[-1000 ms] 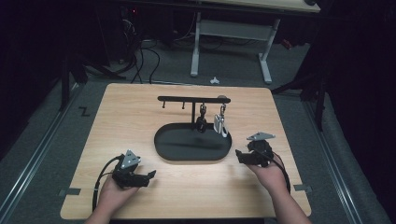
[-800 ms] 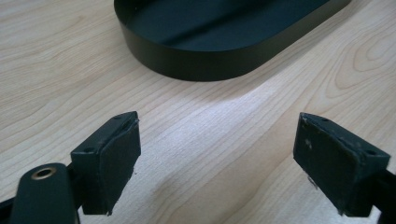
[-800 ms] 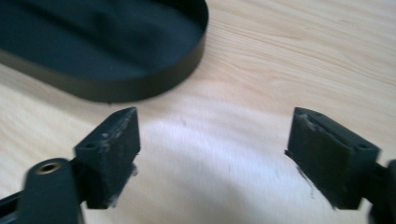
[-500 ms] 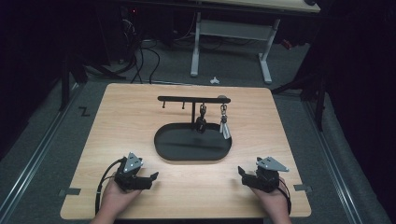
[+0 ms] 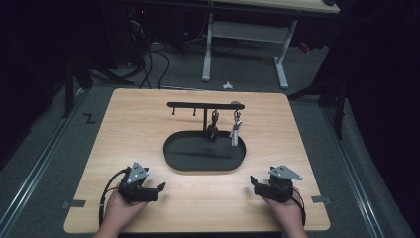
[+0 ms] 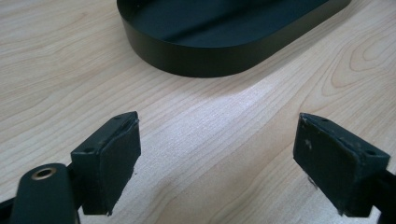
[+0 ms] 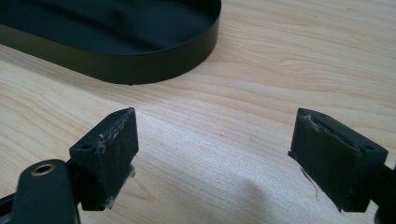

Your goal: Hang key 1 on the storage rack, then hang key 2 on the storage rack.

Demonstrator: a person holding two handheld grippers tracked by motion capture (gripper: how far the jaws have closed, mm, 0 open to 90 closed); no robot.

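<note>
Both tools, left (image 5: 159, 188) and right (image 5: 253, 180), rest agape near the desk's (image 5: 138, 129) front edge (holding nothing); a careless reach could knock the rack (image 5: 205, 105) over.

Black oval tray (image 5: 173, 161), black rack (image 5: 205, 105), pale wood-grain table (image 5: 129, 129), black tongs (image 5: 159, 188).

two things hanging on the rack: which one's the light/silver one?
The outer one, nearest the rack's right end. It is pale and silvery; its neighbour, hanging beside the centre post, is dark. Both dangle over the black tray.
</note>
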